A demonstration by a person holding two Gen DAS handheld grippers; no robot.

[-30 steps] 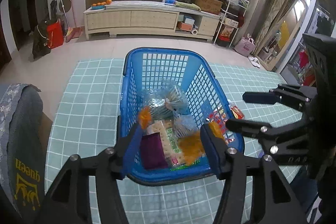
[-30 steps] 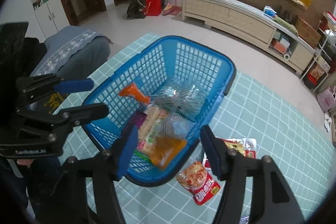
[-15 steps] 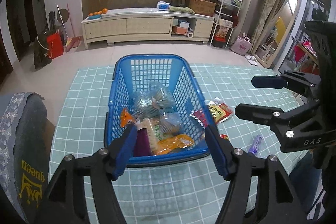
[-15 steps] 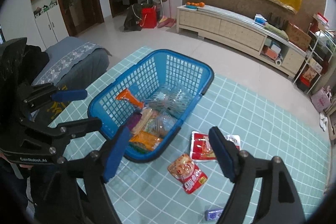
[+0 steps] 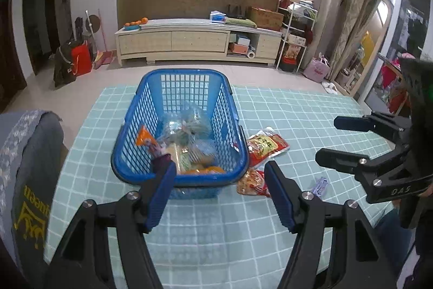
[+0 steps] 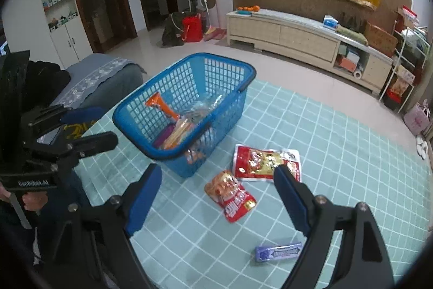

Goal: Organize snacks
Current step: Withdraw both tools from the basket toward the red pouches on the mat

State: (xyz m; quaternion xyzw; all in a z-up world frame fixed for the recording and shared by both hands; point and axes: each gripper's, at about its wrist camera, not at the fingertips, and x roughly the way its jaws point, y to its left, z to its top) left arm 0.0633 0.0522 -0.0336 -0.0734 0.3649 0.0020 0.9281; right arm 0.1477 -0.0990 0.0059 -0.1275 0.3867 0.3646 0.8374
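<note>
A blue plastic basket (image 5: 178, 180) stands on the teal checked cloth (image 5: 205, 234) and holds several snack packets, among them an orange one (image 6: 162, 106) and clear bags. Right of it on the cloth lie a red and yellow packet (image 6: 266, 163), a red-orange packet (image 6: 232, 197) and a purple bar (image 6: 278, 251). My left gripper (image 5: 219, 191) hangs open and empty, just short of the basket's near rim. My right gripper (image 6: 217, 180) hovers over the loose packets; its jaws are opening, with nothing held between them. Each gripper also shows in the other's view: left gripper (image 6: 109, 125), right gripper (image 5: 326, 140).
A grey cloth-covered seat (image 5: 24, 167) sits at the cloth's left edge. A long pale cabinet (image 5: 194, 45) lines the far wall across open floor. A hand (image 6: 33, 201) holds the left gripper's handle.
Both grippers have drawn back from the basket, which now looks smaller and farther off. The right jaws have spread wider. The loose packets and the purple bar have come into view.
</note>
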